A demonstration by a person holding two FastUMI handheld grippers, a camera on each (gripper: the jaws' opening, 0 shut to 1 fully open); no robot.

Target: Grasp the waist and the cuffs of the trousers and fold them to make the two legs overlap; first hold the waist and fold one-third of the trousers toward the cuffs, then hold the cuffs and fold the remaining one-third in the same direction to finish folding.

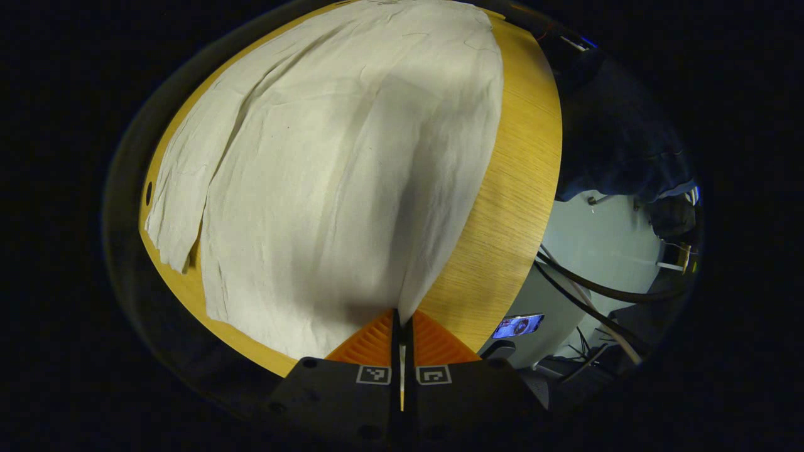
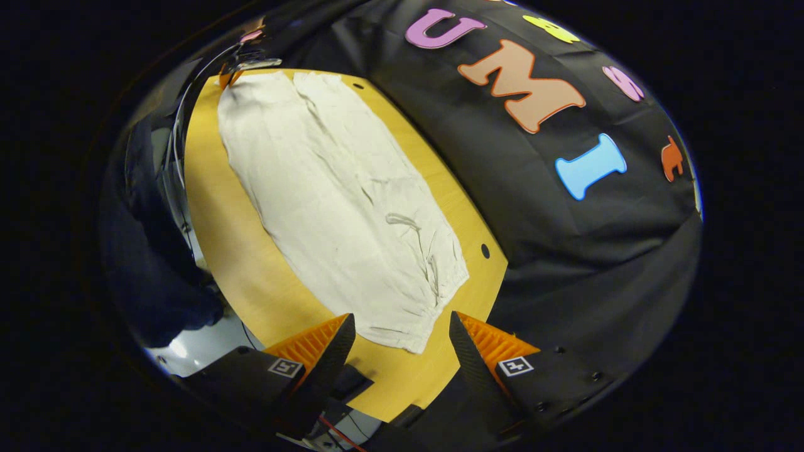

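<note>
Left claw (image 1: 402,317) clamps trousers (image 2: 339,207) lying lengthwise along table (image 2: 232,251); right claw (image 2: 402,326) apart.

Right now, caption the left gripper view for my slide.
Left tool shut on the trousers, lifting their edge off the wooden table.

A wooden table (image 1: 521,188) with a light, fine-grained top and a rounded edge stands in the booth, with small dark holes (image 2: 485,250) along its far side. Behind it hangs the black cloth wall (image 2: 565,251), falling in soft folds. Past the table's near edge lies a pale grey floor (image 1: 597,245), crossed by dark cables (image 1: 590,289). The light is dim and warm.
</note>
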